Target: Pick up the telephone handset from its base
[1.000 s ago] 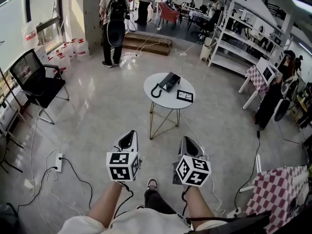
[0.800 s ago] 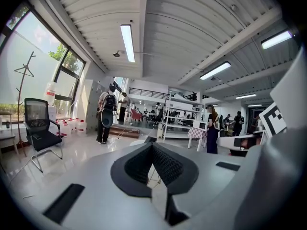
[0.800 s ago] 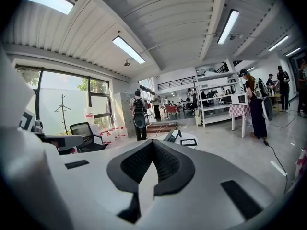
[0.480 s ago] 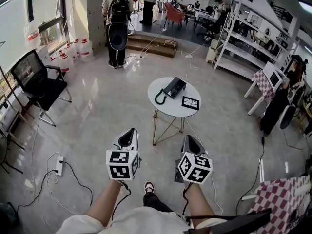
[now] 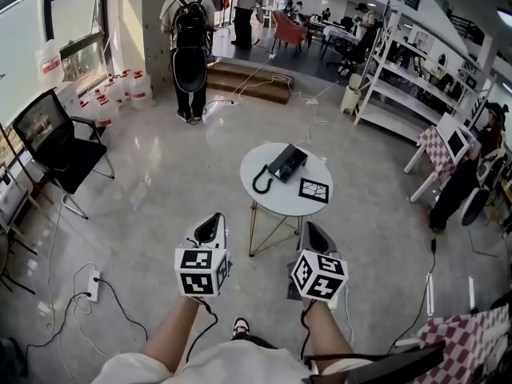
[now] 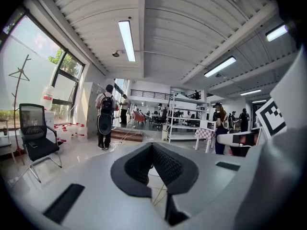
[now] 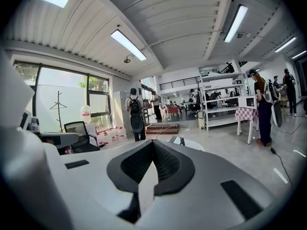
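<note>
The telephone handset (image 5: 279,166) lies on its base (image 5: 294,157) on top of the round table (image 5: 276,206), so I think it is easy to reach from above. I hold both grippers on the near side of the table, well short of it, pointing at the phone. My left gripper (image 5: 211,221) is closed tight and empty. My right gripper (image 5: 309,230) is closed and empty too.

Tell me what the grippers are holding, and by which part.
Nothing. Left gripper and right gripper are both shut, empty; the telephone sits untouched on the table.
</note>
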`<state>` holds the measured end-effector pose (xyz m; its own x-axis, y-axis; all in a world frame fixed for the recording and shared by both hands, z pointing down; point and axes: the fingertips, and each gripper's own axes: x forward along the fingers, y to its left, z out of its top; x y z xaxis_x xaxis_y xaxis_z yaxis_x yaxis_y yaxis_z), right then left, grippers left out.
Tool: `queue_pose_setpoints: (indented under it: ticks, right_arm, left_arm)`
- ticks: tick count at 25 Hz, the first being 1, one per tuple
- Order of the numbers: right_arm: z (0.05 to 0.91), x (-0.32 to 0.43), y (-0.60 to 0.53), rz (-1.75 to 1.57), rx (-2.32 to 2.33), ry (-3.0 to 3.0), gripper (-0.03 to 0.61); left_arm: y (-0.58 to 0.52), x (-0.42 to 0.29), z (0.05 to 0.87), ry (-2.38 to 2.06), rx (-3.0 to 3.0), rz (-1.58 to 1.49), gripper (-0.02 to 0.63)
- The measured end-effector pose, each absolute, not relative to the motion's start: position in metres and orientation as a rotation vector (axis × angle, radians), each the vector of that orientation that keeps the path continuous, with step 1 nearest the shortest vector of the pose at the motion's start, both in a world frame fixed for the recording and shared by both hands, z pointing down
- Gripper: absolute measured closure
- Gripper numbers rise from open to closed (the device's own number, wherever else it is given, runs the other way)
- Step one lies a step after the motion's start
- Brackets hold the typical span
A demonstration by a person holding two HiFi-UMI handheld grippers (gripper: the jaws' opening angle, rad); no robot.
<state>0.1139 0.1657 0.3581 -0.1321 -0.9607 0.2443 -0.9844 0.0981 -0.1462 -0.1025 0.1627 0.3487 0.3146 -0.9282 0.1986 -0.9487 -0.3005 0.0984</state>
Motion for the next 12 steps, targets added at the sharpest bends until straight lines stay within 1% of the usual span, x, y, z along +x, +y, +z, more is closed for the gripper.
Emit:
queue_pose_setpoints:
  ticks: [12]
  right_arm:
    - [0.358, 0.119, 0.09, 0.422, 1.988, -2.249, 0.555]
  left_arm:
    - [0.089, -0.098, 0.352, -1.73, 2.353, 0.139, 0.606]
